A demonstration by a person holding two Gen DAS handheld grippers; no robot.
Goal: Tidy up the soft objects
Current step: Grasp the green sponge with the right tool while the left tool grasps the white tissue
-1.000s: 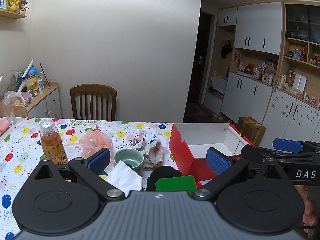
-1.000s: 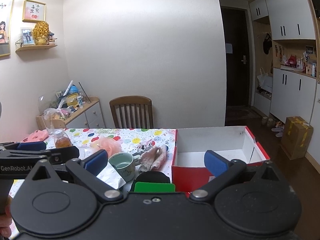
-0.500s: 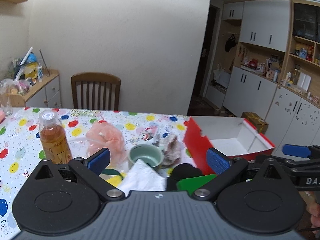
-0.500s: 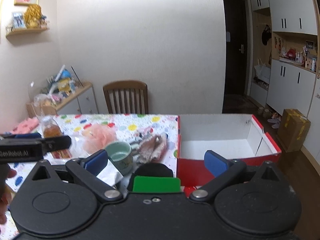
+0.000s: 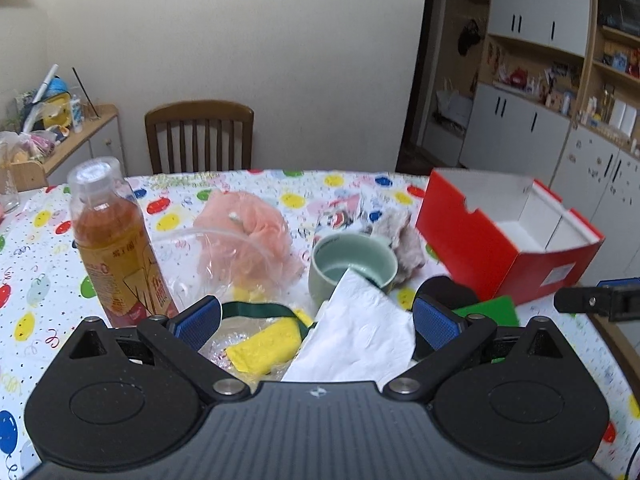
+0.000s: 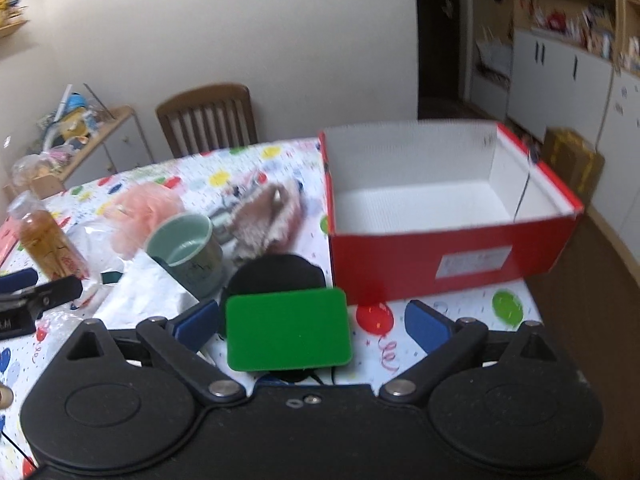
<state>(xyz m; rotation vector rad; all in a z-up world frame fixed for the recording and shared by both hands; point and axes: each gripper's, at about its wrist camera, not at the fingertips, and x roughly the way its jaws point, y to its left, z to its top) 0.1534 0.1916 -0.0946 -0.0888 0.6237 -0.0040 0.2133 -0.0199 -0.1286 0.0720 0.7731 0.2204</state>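
A: On the table [image 5: 32, 248], under the balloon-print cloth, what lies between the left tongs [image 5: 316, 318]?

B: A white tissue [image 5: 360, 332] and a yellow sponge [image 5: 266, 346] in clear wrap, just ahead of its wide-spread blue pads [image 5: 436, 324]; it holds nothing.

A: And the right tongs [image 6: 312, 326]?

B: Also wide and holding nothing, above a green sponge [image 6: 286, 330] that overlaps a black round pad [image 6: 276, 274].

A: Where are the other soft things?

B: The pink bath puff [image 5: 244, 236] sits behind the plastic wrap, beside the tea bottle [image 5: 116, 244]. A brownish fluffy cloth [image 6: 268, 220] lies between the green cup [image 5: 352, 266] and the red box [image 6: 448, 248].

A: Anything in the box?

B: Only its white inside shows; it stands at the table's right end.
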